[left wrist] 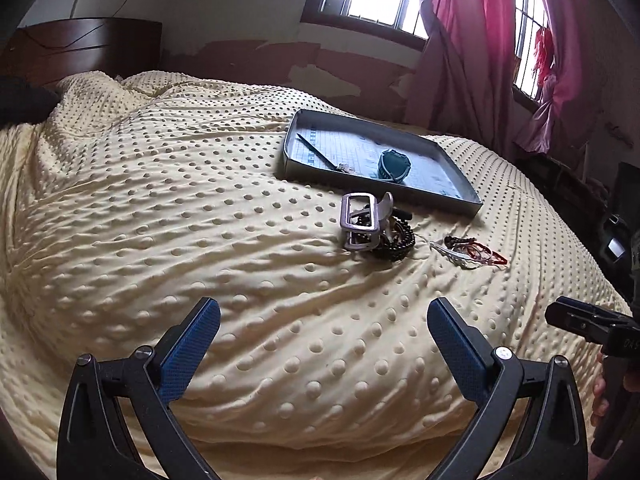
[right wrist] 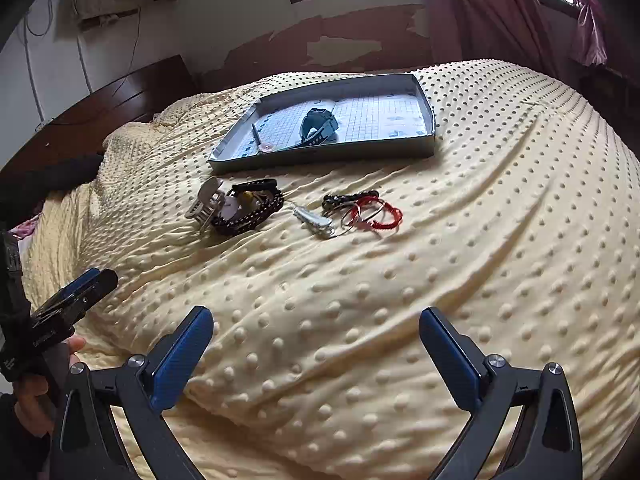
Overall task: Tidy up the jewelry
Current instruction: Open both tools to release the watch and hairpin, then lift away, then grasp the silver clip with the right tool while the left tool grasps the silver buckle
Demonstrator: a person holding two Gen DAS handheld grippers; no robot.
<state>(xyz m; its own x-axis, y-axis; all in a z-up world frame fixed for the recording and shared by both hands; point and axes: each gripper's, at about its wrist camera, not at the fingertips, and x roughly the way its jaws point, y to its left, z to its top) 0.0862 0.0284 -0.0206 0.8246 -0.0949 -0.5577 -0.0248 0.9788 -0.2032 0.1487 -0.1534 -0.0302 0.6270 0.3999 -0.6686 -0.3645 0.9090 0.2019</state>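
A bed covered by a pale yellow dotted blanket (left wrist: 200, 208) fills both wrist views. Toward its far side lies a shallow grey rectangular tray (right wrist: 320, 158) with low walls and a gridded paper lining. In the right wrist view its long axis runs left to right, roughly square to the gripper's line of sight; in the left wrist view it slants from upper left to lower right.

Inside the tray, a dark teal wristwatch (right wrist: 318, 126) lies curled on its side near the middle. A thin dark stick (left wrist: 316, 151) lies at the tray's left end, its long axis slanting toward the near wall, with a small pale trinket (right wrist: 265, 147) at its near tip.

On the blanket just in front of the tray sit two loose heaps, a little apart. The left heap holds a silver hair claw clip (left wrist: 362, 222) resting against dark beaded bracelets (right wrist: 250, 216). The right heap holds a silver leaf-shaped clip (right wrist: 316, 218), thin hoop bangles and a red cord bracelet (right wrist: 380, 216), tangled and touching one another.

The left gripper (left wrist: 324, 336) and the right gripper (right wrist: 316, 336) both hover low over bare blanket, well short of the jewelry, each with blue-padded fingers spread wide and holding nothing. A hand (right wrist: 32, 400) grips the left tool's handle.
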